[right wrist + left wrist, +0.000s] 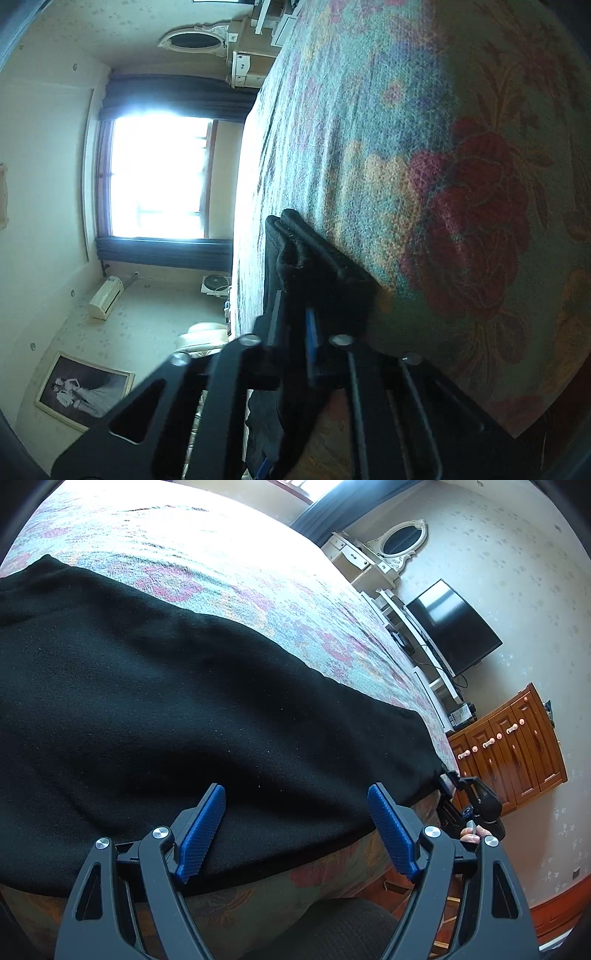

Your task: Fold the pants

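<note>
Ribbed blue pads (201, 834) of left claw (295, 830) gape over matte black pants (166, 701); right claw (310, 332) pinches their thick hem.

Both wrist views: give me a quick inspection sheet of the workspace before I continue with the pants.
Surface: bed with floral cover, cover hangs over the near edge.
Job's things: black pants spread flat along the near edge.
Clutter: nothing seen on the bed.
Grippers: left gripper open above the pants; right gripper shut on the pants' end.
Cables: wires below the TV.
Surroundings: wooden cabinet, dresser mirror, window, framed photo.
</note>
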